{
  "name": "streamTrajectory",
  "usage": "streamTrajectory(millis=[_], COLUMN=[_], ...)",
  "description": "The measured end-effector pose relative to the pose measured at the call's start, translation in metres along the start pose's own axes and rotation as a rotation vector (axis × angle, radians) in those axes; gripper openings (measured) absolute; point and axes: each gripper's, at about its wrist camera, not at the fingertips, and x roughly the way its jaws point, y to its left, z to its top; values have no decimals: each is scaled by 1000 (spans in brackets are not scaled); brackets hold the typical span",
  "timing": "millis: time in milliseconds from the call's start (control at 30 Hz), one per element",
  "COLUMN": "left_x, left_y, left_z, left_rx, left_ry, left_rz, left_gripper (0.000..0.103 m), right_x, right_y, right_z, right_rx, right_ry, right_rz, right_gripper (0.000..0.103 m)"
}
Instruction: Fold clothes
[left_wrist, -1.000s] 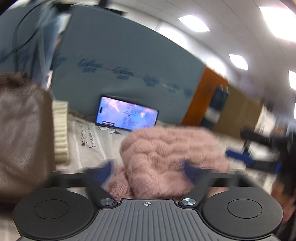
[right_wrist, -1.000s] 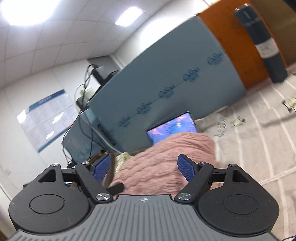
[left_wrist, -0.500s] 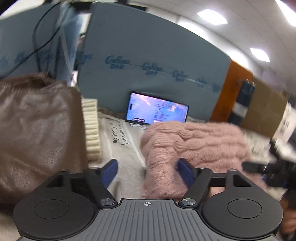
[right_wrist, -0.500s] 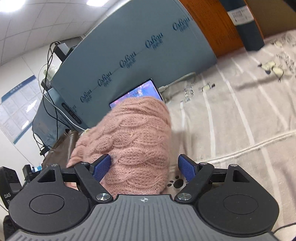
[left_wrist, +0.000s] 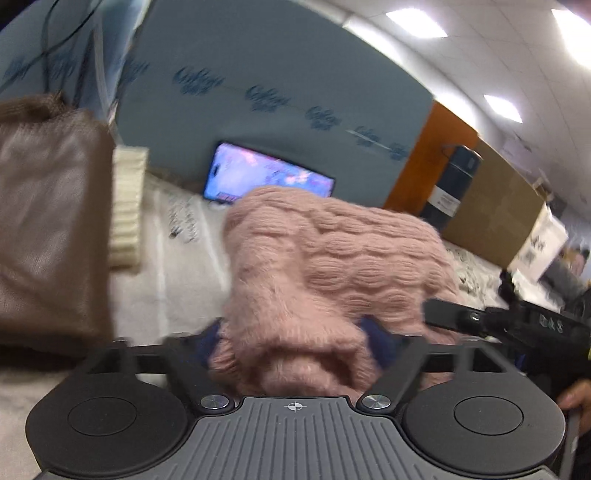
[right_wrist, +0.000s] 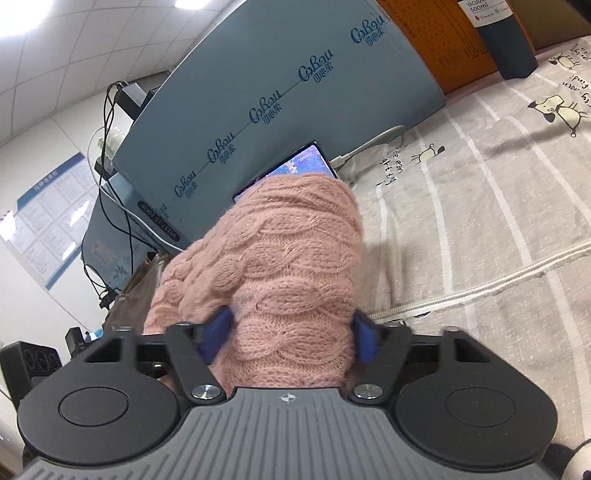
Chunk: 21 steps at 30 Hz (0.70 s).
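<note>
A folded pink cable-knit sweater (left_wrist: 332, 258) lies bunched on the striped sheet (left_wrist: 177, 273); it also shows in the right wrist view (right_wrist: 280, 266). My left gripper (left_wrist: 295, 343) has its blue fingers around the sweater's near end, with knit filling the gap. My right gripper (right_wrist: 290, 332) has its blue fingers around the other end the same way. The right gripper's black body (left_wrist: 517, 325) shows at the right of the left wrist view.
A brown garment with a cream ribbed cuff (left_wrist: 48, 229) lies at the left. A lit phone (left_wrist: 269, 177) leans on a blue-grey board (right_wrist: 295, 96) at the back. A dark bottle (right_wrist: 506, 40) and a cardboard box (left_wrist: 495, 218) stand at the right.
Both grippers have moved in onto the sweater and narrowed around its ends. The left view has swung right and is blurred.
</note>
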Motion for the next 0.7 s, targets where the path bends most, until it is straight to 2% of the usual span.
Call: streamTrajectory(millis=[33,67,167,300,467,700], left_x=[-2,-5,-16,-26,-15,53], left_y=[-5,-11,-30,-68,-132,-239], left_z=[0,1,7,20,33,30], left_rx=[18,31,59,131,260,396], left_ry=[-15,-34,-91,-155,-210,-189], left_rz=[11,22,12,-45,-171,-379], left_gripper=[45,41,40,40,40,39], right_x=[-2,-4,-17,-53,-123,-214], right_y=[0,0,3,3,-17,-85], right_z=[0,0,1,6,14,26], right_rx=[3,5,6,32,15,52], right_ry=[-7,-14,-60,-172,-361,-568], right_rz=[7,15,43,62,20,-145], right_gripper=[56,50,42,42,42,42])
